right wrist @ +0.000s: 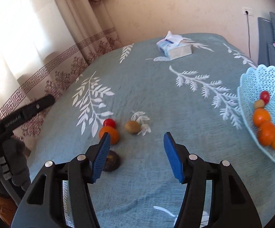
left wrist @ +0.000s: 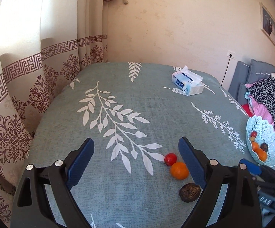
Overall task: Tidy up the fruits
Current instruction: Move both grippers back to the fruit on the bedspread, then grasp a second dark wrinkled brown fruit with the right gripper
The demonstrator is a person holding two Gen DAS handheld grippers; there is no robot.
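- The left hand-held gripper is released, its blue pads spread wide with only the leaf-patterned blue-grey cloth of the worktop between them.
- Just inside its right finger lie a small red fruit and an orange, touching each other; a dark wrinkled fruit sits nearer the camera, partly behind that finger.
- The right hand-held gripper is also released, its jaws at a middling gap with nothing in them.
- Beyond its left finger lie the same fruits: the small red fruit, the orange partly covered by the fingertip, and the dark wrinkled fruit beside the finger.
- A brownish-green fruit lies ahead of the gap, left of its middle, apart from the other three.
- The pale blue lattice basket stands at the worktop's right edge, well apart from the loose fruit, holding oranges, a red fruit and a dark one.
- Both grippers point forward and downward at the cloth.
- A gloved hand grips the left tool's handle at the left edge of the right wrist view.
- A tissue box rests at the far side.
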